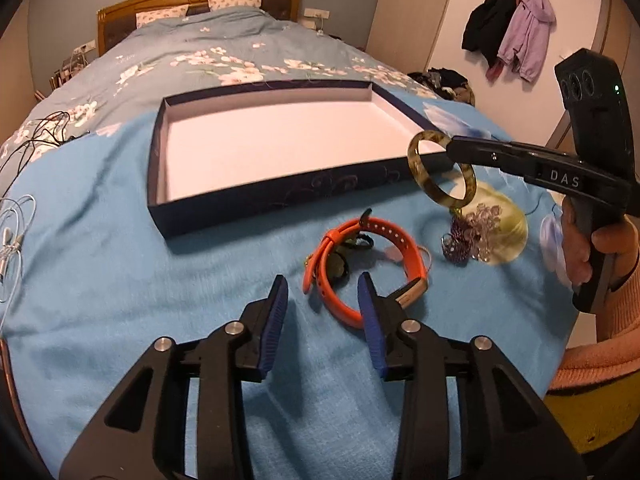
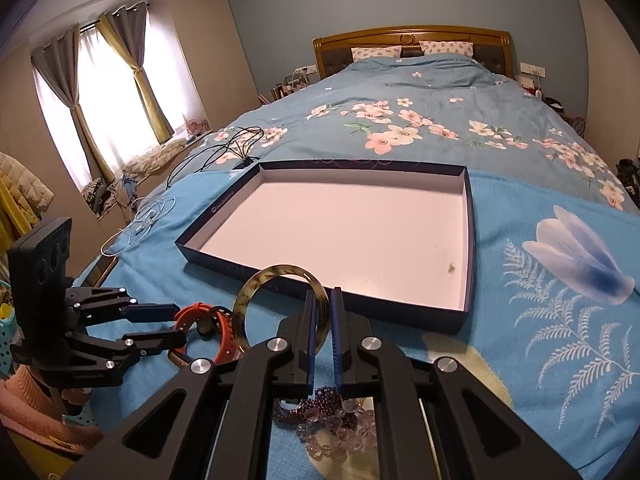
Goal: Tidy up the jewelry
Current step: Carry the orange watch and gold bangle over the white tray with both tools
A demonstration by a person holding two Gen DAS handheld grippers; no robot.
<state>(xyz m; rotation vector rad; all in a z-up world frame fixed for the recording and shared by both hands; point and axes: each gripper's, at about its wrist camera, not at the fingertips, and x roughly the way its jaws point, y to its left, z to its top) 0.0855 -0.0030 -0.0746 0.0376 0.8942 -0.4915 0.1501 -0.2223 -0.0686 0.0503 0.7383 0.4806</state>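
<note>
A shallow dark-blue box (image 1: pixel 256 208) with a white inside lies on the blue blanket; it also shows in the right wrist view (image 2: pixel 468 312). My right gripper (image 2: pixel 322 294) is shut on a mottled green-brown bangle (image 2: pixel 248 292) and holds it above the blanket near the box's front right corner; the bangle also shows in the left wrist view (image 1: pixel 428 192). My left gripper (image 1: pixel 323 288) is open, low over the blanket, its right finger beside an orange watch strap (image 1: pixel 332 256). Purple and clear bead bracelets (image 1: pixel 468 232) lie to the right, below the bangle.
The bed's floral quilt (image 2: pixel 400 120) stretches beyond the box. Black cables (image 1: pixel 36 140) and white cables (image 1: pixel 12 236) lie at the blanket's left side. Dark small jewelry pieces (image 1: pixel 344 264) sit inside the orange strap loop.
</note>
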